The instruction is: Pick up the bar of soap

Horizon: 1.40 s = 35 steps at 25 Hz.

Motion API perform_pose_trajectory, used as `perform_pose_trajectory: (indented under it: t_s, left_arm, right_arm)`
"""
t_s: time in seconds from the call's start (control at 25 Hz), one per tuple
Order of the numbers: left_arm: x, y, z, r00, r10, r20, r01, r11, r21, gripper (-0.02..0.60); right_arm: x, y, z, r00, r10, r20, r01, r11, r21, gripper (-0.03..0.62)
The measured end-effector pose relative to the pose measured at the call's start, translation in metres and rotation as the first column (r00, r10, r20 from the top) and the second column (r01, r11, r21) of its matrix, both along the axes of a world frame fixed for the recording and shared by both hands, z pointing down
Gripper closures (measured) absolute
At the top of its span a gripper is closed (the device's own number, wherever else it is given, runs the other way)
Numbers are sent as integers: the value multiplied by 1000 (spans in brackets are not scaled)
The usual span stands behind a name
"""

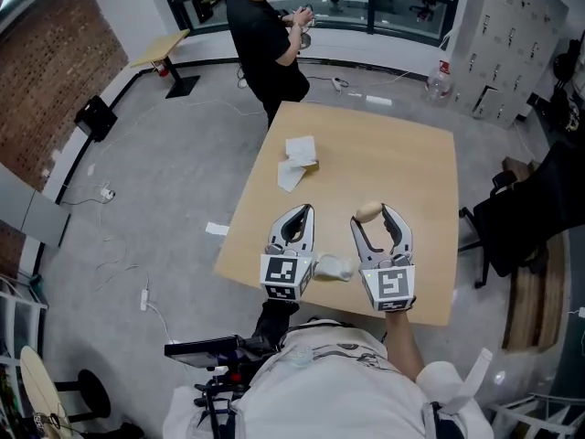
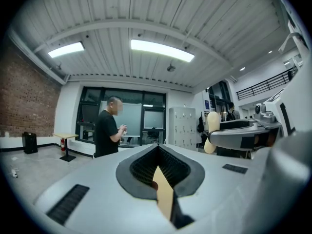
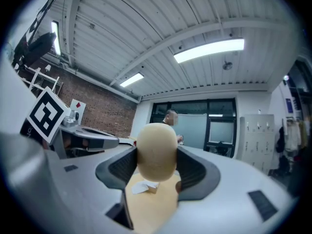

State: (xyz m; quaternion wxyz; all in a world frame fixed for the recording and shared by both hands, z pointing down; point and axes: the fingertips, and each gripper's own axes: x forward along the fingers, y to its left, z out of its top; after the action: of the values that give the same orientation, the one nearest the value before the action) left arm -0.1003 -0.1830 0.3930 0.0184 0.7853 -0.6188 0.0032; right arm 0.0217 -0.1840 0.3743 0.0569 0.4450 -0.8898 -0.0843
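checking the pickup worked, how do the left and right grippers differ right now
The right gripper is shut on the bar of soap; the left gripper is shut on nothing. The right one's jaws are kept apart by the soap; the left one's meet at the tips. Both are over the table's near edge.

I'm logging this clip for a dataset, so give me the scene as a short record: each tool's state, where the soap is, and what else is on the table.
left tool: shut, empty, above the table's near edge
right tool: shut on the bar of soap
bar of soap: beige, oval, between the right tool's jaws, seemingly off the table
table: wooden; white paper scraps mid-table, a white crumpled wad between the tools
background: person in black standing beyond the far edge
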Motion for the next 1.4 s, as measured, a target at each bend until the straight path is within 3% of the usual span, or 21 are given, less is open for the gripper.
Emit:
perform_pose_trajectory:
  t_s: [0.64,0.92,1.16,1.4]
  left_arm:
    - [-14,-2,6,1000,-5,-16,4,999,-50,577]
    - [-28,9,33,998,-48,-27,44,990,-131,577]
    - [-51,33,66,993,-114,-24,106,970,-219,577]
    - [-72,47,84,989,-146,-28,135,959,-249,577]
  right_arm:
    - [-3,-7,4,1000,28,-10,-29,997,-75,346]
    - [-14,-5,55,998,-37,-43,29,981,-190,347]
    - [-27,5,132,983,-143,-118,95,935,-341,347]
    - [-41,20,144,983,-151,-102,105,926,-362,347]
